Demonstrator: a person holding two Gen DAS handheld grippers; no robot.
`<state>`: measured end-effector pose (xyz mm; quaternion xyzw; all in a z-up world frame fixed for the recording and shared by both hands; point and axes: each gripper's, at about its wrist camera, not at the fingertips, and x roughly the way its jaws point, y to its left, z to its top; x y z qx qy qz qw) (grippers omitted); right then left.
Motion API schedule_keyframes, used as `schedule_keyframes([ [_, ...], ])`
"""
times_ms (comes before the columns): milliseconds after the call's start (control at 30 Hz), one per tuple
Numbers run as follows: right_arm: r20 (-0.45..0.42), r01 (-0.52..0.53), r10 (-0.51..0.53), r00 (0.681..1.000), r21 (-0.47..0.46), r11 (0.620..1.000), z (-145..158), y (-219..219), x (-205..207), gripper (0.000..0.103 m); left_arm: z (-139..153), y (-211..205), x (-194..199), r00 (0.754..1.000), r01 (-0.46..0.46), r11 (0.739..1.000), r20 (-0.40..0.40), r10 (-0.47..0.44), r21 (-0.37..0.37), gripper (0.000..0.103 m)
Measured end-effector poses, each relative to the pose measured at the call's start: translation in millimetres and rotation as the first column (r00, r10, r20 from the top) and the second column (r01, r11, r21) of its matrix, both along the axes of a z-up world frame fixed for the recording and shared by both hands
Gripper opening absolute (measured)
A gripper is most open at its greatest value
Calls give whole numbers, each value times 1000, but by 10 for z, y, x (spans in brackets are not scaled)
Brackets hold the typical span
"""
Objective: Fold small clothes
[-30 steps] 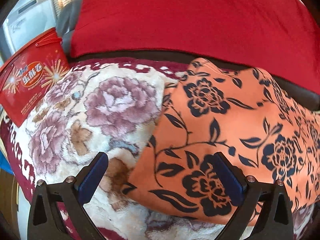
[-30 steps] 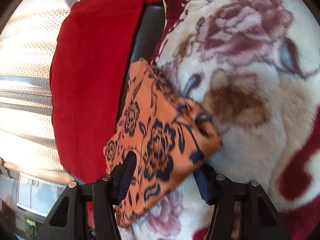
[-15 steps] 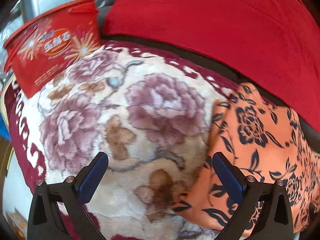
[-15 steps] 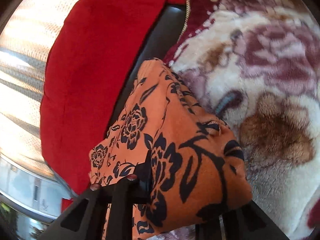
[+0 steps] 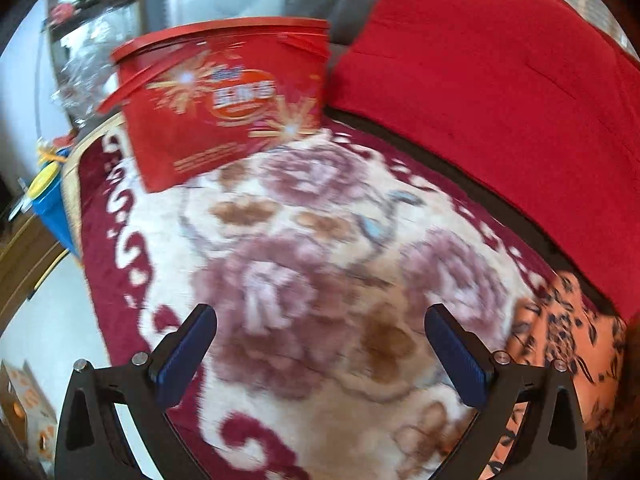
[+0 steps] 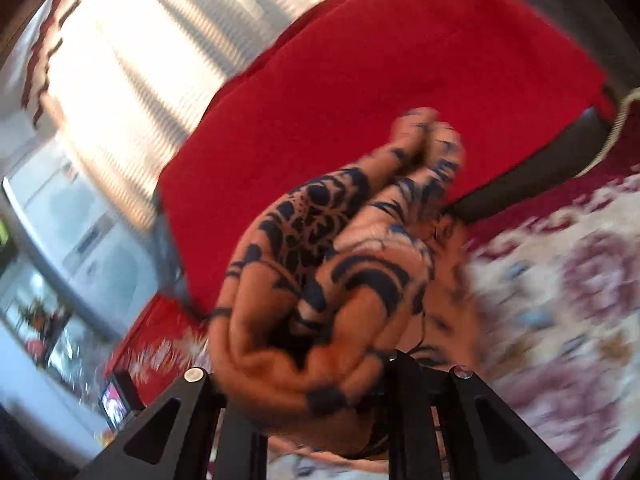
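Observation:
The folded orange garment with dark blue flowers (image 6: pixel 320 280) is bunched in my right gripper (image 6: pixel 320 376), which is shut on it and holds it lifted off the flowered blanket (image 6: pixel 560 300). Its fingertips are hidden under the cloth. In the left wrist view the same garment (image 5: pixel 560 344) shows at the far right edge. My left gripper (image 5: pixel 320 352) is open and empty above the blanket (image 5: pixel 300 260), its blue pads (image 5: pixel 188 352) wide apart, well left of the garment.
A red bucket with a lid and handle (image 5: pixel 224 104) stands at the blanket's far left. A red cushion (image 5: pixel 500 100) lies along the back. A blue container (image 5: pixel 52 200) sits off the blanket's left edge, above the floor.
My right gripper has closed on the garment and lifted it off the blanket. My left gripper has swung left, away from the garment and toward the red bucket.

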<state>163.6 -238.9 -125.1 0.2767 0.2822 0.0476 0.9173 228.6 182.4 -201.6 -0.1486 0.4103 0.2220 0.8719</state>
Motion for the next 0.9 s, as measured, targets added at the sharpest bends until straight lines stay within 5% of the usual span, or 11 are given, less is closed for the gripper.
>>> schedule_keyframes([
  [100,-113,-83,89,990,57,995,-436,436,310,20,-27,131,-27,999,-42,999,-3,42,12,103],
  [233,-274,-194,231,934,156,969,-1104,863,686,40,-56,150,-29,999,-39,999,-10,39,15,103],
  [433,-124,-354,393,911,251,901,-905,752,511,82,48,30,-37,999,21,1000,49,-20,-1,103],
  [533,-34,-406,426,904,249,880,-663,485,255,84,113,-77,-67,993,67,997,95,-65,-23,103],
  [600,-10,-356,364,931,189,915,-590,322,103,84,148,-186,-96,985,123,992,128,-117,-37,103],
  [733,-95,-243,255,962,121,962,-701,52,131,60,0,-551,-31,961,274,959,67,-270,-66,103],
  [800,-182,-230,244,952,99,968,-886,-14,212,39,-146,-796,38,946,323,946,-19,-323,-8,103],
  [833,-233,-208,217,948,60,976,-1006,-44,251,18,-246,-930,94,936,346,937,-81,-342,40,103],
  [900,-243,-192,206,948,83,978,-1066,-123,284,7,-411,-1068,196,929,350,933,-162,-333,87,103],
])
